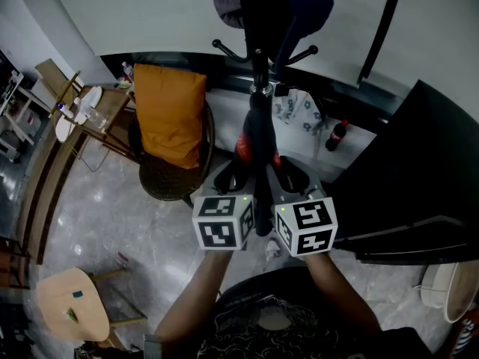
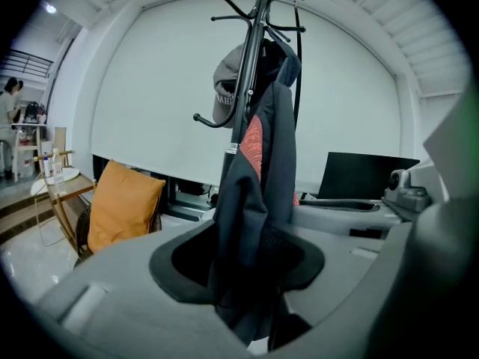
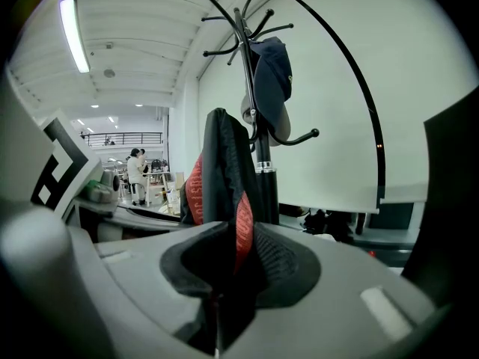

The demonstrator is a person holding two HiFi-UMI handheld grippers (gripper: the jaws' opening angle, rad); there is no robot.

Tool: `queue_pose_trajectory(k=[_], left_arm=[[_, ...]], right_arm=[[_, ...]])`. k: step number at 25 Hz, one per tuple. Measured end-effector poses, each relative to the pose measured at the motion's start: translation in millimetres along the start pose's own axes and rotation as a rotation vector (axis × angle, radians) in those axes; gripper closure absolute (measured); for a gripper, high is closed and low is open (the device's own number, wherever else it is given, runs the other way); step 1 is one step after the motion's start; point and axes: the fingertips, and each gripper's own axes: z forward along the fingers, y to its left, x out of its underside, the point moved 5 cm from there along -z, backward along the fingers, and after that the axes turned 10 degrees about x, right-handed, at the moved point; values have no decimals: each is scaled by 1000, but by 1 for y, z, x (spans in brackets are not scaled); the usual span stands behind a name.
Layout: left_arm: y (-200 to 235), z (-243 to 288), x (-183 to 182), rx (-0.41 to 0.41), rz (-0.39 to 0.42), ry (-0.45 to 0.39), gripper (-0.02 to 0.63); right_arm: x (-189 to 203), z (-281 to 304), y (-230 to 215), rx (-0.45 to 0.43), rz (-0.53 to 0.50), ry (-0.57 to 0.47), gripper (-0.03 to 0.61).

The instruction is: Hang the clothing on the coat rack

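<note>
Cloth of the dark jacket [image 2: 254, 200], red-lined, runs up from between both grippers and lies against the pole of the coat rack [image 2: 258, 21]. The garment is therefore at the rack but, as I judge it, not yet left to hang alone. No view shows clearly whether its collar is already over a hook. The right gripper [image 3: 224, 271] has its 2 jaws closed on a fold of the jacket, with a red strip pinched between the pads. That hold looks to be what bears the weight and keeps the fabric raised close to the pole. The left gripper [image 2: 243, 264] has its jaws wide: the cloth passes through the gap, yet the pads do not press on it. That fits a hand free to take a new hold higher up or to guide the collar. In the head view the 2 grippers sit side by side, just either side of the hanging cloth, pointing at the rack, a placement that keeps the jacket centred on the pole. Above, a cap [image 3: 273, 69] occupies 1 upper hook, so a free hook must be chosen. Beyond the rack's base, an orange cushion [image 1: 171, 114] leans in a wicker chair [image 1: 161, 178] to the left and a cola bottle [image 1: 338, 134] stands to the right, both well apart from the work.
</note>
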Motion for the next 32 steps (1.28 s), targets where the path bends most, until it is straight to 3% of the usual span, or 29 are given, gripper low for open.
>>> queue_pose_trajectory(k=[15, 27, 32], left_arm=[[-20, -30, -1, 39, -14, -52, 468], [-40, -60, 2, 45, 23, -55, 475], [-54, -70, 7, 66, 41, -59, 564]], right_arm=[[3, -34, 14, -15, 24, -8, 485], [-7, -67, 28, -24, 12, -42, 507], [-7, -82, 32, -28, 12, -49, 523]])
